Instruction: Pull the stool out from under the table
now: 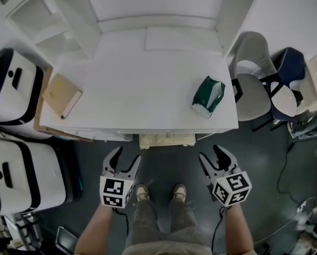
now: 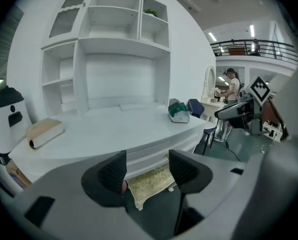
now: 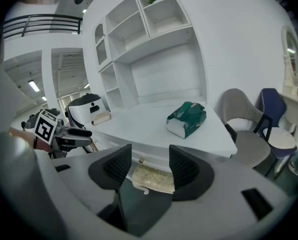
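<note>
Black-jawed, the left gripper [image 1: 127,155] and right gripper [image 1: 210,153] hang side by side above the dark floor [image 1: 264,158], jaws parted and gripping nothing. Just ahead, the cream-cushioned stool [image 1: 166,140] sits tucked under the white table [image 1: 147,89], only its near edge showing. Farther back on the tabletop lie a green tissue pack [image 1: 207,95] and a tan book [image 1: 61,94].

Head view steeply down over table [image 1: 147,89]; tool views low, facing it; all share stool [image 1: 166,140].
</note>
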Motion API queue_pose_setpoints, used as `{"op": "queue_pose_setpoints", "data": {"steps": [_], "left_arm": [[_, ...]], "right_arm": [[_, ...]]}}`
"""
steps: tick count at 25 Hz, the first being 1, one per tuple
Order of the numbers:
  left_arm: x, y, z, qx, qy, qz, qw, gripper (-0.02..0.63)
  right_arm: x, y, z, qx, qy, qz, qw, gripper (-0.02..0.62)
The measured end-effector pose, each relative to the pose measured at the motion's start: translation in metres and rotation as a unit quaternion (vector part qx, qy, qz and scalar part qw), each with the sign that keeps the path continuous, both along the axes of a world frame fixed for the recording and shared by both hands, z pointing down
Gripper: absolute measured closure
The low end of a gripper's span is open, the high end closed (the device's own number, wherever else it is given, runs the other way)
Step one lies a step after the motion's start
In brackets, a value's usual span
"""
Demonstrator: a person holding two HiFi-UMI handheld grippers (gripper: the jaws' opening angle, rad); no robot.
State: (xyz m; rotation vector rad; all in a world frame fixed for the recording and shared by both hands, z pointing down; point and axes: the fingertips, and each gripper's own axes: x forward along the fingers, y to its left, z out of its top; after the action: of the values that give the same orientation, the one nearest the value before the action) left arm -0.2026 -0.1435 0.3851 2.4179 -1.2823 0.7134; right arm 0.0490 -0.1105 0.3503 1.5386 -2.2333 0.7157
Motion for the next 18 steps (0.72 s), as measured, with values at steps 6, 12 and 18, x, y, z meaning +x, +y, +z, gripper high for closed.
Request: {"op": "queue_pose_setpoints", "data": {"steps": [6,12,18], "left_arm": [[-0.005,-0.011,0.07,-0.019,0.036,-0.032,0.9986,0.341],[-0.001,-0.024,0.135,-0.025,0.052,-0.035,0.9977,0.341],[0.006,-0.038,0.201,-0.048,0.061,-0.03,0.9965,0.327]], "right_arm": [[0.0,-0.006,0.07,-0.018,0.0,0.007,1.0,0.347],[0.0,-0.011,0.142,-0.033,0.009,0.003,0.999,0.334],[0.008,-0.023,0.206,-0.043,0.01,0.014,0.999,0.329]]}}
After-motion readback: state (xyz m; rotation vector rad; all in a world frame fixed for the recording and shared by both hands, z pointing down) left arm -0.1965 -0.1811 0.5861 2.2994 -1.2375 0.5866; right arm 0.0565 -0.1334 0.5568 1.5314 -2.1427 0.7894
